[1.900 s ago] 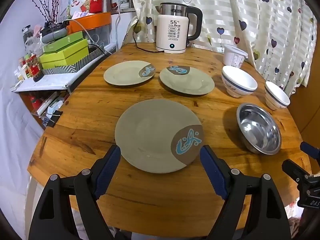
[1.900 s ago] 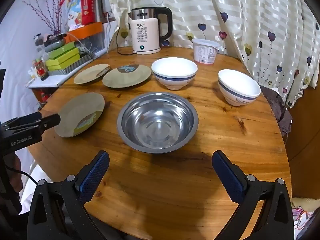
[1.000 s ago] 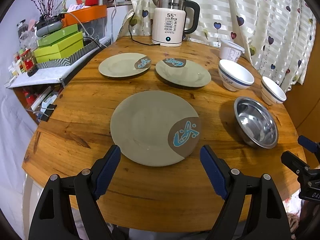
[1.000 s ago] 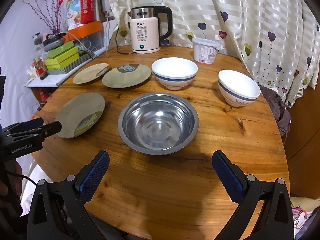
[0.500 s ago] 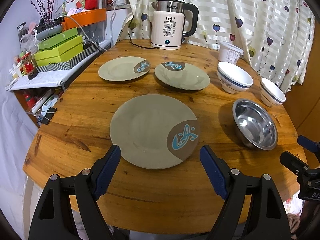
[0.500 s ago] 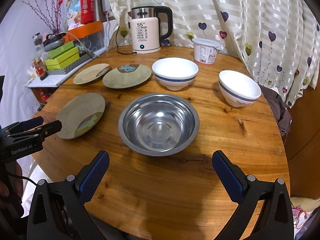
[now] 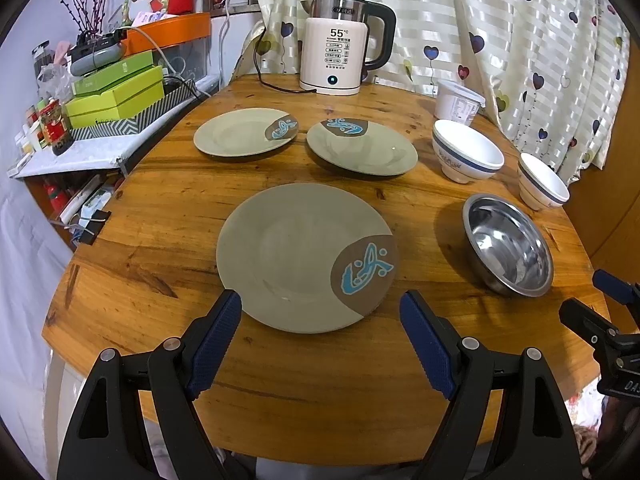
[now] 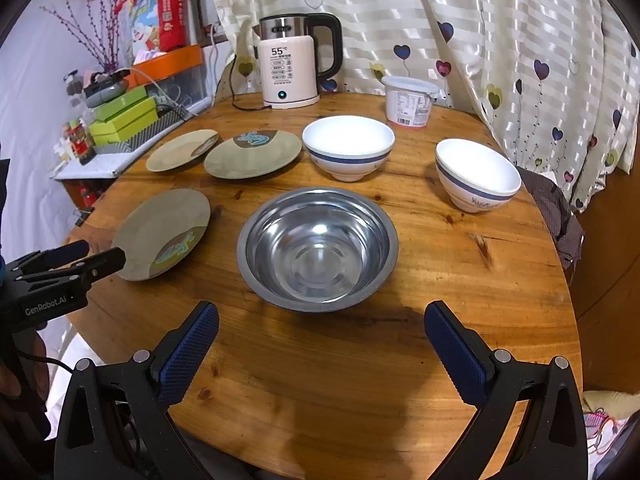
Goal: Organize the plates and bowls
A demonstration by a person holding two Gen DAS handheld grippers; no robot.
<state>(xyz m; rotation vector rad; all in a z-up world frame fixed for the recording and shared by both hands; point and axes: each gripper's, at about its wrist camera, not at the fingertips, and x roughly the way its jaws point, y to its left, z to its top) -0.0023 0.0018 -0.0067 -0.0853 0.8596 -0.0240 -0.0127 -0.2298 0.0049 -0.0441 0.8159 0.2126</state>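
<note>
Your left gripper (image 7: 320, 320) hangs with fingers apart at the near rim of the large plate (image 7: 306, 256), close to the tabletop's (image 7: 160, 208) near edge. Your right gripper (image 8: 320, 332) is also spread wide, just short of the steel bowl (image 8: 318, 248). Two smaller plates (image 7: 246, 132) (image 7: 362, 146) and two white bowls (image 8: 348, 146) (image 8: 476, 174) sit toward the far edge.

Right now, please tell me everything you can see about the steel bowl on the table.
The steel bowl is round, shiny metal with a flat rolled rim and a mirror-like inside that looks empty. It stands upright on the wooden table, directly ahead of the open right gripper, which does not touch it. The nearest green plate lies apart on one side, two white bowls with blue bands stand beyond it. Nothing else touches it.
</note>
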